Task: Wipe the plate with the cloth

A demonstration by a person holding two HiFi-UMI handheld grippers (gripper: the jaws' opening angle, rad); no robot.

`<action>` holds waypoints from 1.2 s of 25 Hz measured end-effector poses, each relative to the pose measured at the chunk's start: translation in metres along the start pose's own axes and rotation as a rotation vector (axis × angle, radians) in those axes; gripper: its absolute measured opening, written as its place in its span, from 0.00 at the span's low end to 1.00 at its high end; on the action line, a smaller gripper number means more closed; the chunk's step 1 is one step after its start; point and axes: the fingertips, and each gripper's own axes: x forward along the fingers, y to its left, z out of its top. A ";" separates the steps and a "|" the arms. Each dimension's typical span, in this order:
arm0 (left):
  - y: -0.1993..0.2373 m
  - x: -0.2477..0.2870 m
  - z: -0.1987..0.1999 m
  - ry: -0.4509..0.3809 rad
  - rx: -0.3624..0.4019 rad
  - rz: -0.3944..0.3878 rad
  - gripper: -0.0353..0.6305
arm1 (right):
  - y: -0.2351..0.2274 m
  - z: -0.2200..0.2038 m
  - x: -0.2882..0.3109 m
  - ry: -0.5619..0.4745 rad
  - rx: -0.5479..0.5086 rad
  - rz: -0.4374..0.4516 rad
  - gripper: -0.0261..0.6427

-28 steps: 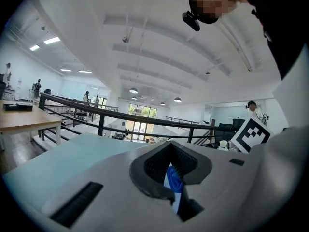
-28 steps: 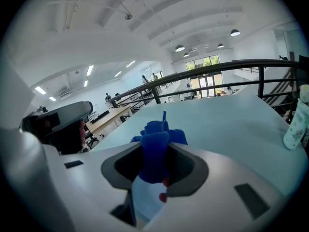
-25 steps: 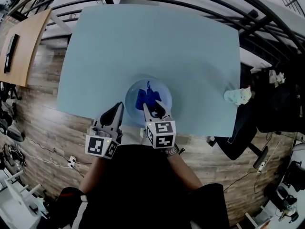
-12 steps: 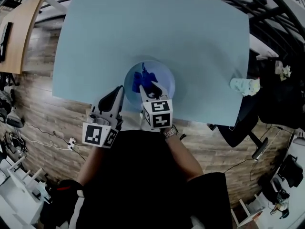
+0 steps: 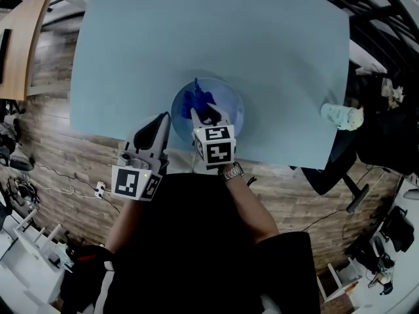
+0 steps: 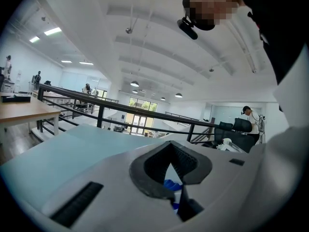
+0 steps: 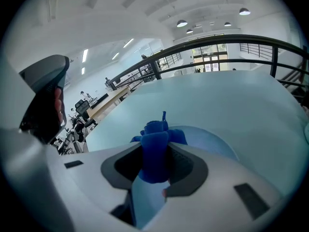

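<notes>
A pale blue plate point(image 5: 226, 110) sits near the front edge of the light blue table point(image 5: 196, 31). A dark blue cloth point(image 5: 195, 99) lies bunched on the plate's left part. My right gripper point(image 5: 201, 114) is shut on the cloth and holds it down on the plate; in the right gripper view the cloth point(image 7: 157, 129) fills the jaws of that gripper point(image 7: 155, 154), with the plate point(image 7: 212, 144) beyond it. My left gripper point(image 5: 163, 119) hovers just left of the plate at the table's edge. Its jaws point(image 6: 170, 148) are shut and hold nothing.
A crumpled white and green object point(image 5: 340, 116) lies at the table's right edge. Black railings point(image 7: 212, 42) run beyond the far side. Below the near edge is wooden floor point(image 5: 78, 169), and a dark chair point(image 5: 330, 172) stands at the right.
The right gripper has dragged the cloth from the plate's middle toward its left part. The left gripper has kept its place beside the plate. The head camera shifted.
</notes>
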 end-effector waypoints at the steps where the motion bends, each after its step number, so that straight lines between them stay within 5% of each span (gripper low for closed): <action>1: 0.001 0.002 -0.001 0.005 -0.002 -0.001 0.06 | -0.001 -0.002 0.004 0.013 0.001 0.000 0.22; 30: 0.026 0.037 -0.017 0.080 -0.034 -0.047 0.06 | -0.031 -0.006 0.054 0.131 0.058 -0.075 0.22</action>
